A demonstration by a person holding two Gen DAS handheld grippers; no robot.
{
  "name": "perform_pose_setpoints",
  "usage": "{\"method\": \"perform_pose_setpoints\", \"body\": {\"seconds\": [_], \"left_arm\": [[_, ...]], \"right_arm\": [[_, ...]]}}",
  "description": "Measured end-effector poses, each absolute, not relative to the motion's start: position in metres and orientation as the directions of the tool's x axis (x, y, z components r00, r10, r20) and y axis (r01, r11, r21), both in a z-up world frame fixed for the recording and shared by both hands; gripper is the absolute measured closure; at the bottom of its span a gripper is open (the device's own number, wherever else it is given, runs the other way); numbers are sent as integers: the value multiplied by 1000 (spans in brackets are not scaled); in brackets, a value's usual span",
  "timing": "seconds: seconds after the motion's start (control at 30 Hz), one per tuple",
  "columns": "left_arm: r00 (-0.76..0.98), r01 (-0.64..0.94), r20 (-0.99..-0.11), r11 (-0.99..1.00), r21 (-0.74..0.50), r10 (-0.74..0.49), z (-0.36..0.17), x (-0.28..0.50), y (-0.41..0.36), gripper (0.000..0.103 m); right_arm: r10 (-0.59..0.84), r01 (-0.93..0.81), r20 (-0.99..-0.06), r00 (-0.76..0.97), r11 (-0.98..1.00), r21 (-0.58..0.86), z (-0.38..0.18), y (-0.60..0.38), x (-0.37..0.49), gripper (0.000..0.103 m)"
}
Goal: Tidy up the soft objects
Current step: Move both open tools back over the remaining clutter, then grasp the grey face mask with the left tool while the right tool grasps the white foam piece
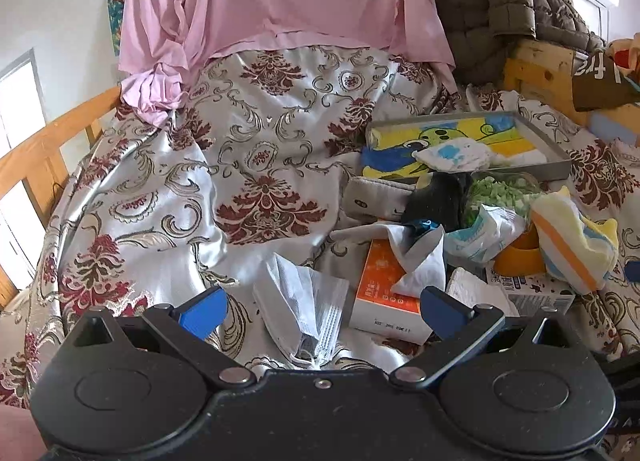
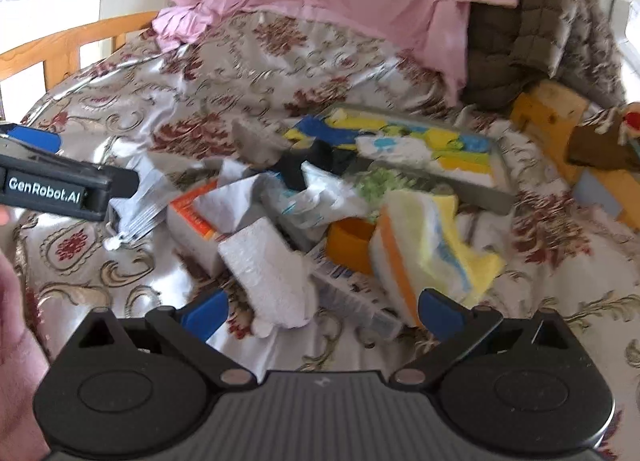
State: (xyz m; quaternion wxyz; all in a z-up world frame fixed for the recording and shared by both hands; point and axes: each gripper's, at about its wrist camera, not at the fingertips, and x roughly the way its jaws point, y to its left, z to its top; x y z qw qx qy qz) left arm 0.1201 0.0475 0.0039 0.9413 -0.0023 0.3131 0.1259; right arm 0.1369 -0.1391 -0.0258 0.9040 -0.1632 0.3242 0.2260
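Left wrist view showed me a job barely begun: the shallow grey metal tray (image 1: 560, 159) at the far side of the patterned satin bedspread (image 1: 256, 165) held only a folded yellow-and-blue cartoon towel (image 1: 452, 137) and a small white cloth with blue blotches (image 1: 456, 155) lying on top of it. Everything else soft was loose in a heap in front of the tray. My left gripper (image 1: 320, 311) was spread wide and empty, hovering just over the crumpled grey-and-white face mask (image 1: 308, 313), which lay beside the orange-and-white cardboard box (image 1: 384, 293) with a rumpled white cloth draped over it. In the right wrist view my right gripper (image 2: 320, 315) also stood apart with nothing between the fingers, above a folded white textured towel (image 2: 272, 273) and near a striped orange, white and yellow sponge cloth (image 2: 424, 249) that leaned on an orange plastic cup (image 2: 348, 243). That view was blurred, so finer detail escaped me. I judged two pieces stowed and at least five left, with the mask the likeliest next pick.
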Motion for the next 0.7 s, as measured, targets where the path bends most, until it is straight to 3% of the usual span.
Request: {"method": "perform_pose_setpoints", "body": {"seconds": [0.13,0.37,0.6,0.7], "left_arm": [[743,-264,-627,963,46,234,-2,126,55,1],[702,-285,-682,958,-3,207,-9,137,67,1],[606,-243,-795,958,-154,26,-23,168,95,1],[570,-188,-822,974,-128,2,-26,184,100,1]], "right_arm": [[387,-637,-724,571,766,-93,-37,-128,147,0],[412,-723,-736,538,674,-152,-48,-112,155,0],[456,-695,-727,513,718,-40,-58,-117,173,0],[440,-669,-737,513,743,-22,-62,-118,182,0]]}}
